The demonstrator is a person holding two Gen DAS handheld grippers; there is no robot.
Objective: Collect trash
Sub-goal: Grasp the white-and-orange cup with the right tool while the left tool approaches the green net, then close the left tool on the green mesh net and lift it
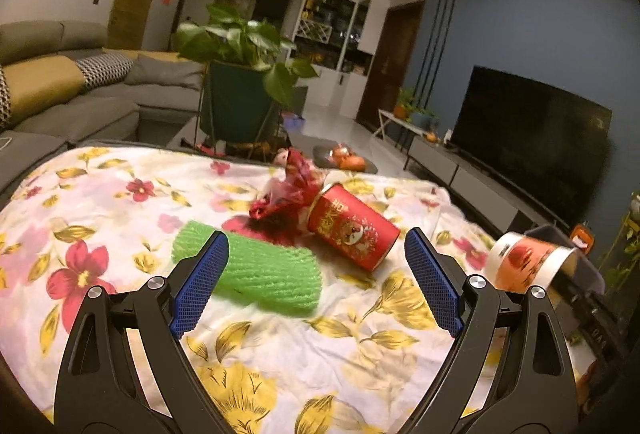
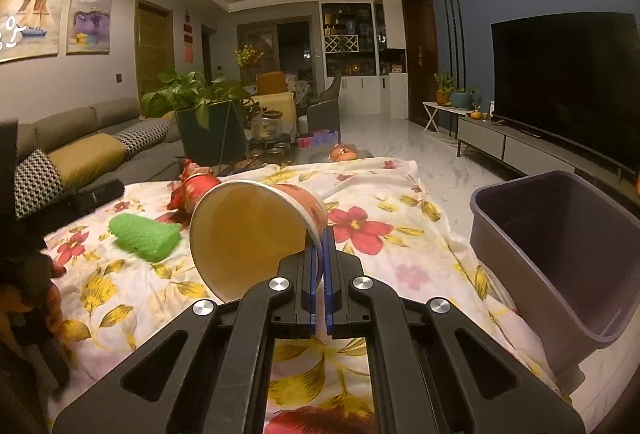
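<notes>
My right gripper [image 2: 319,234] is shut on the rim of an orange paper cup [image 2: 256,234], held on its side above the floral cloth, mouth toward the camera. That cup [image 1: 528,262] also shows at the right of the left wrist view. My left gripper [image 1: 316,246] stands open low over the cloth, nothing between its fingers. Just ahead of it lie a green foam net [image 1: 260,270], a red can [image 1: 352,226] on its side and a crumpled red wrapper [image 1: 288,193]. The green foam net [image 2: 146,236] and red can [image 2: 198,189] lie left of the held cup.
A grey plastic bin [image 2: 560,246] stands open at the table's right edge. A potted plant [image 1: 240,81] and a dish of fruit [image 1: 346,157] sit beyond the far edge. A sofa [image 1: 60,93] runs along the left; a TV [image 1: 532,137] and cabinet are at the right.
</notes>
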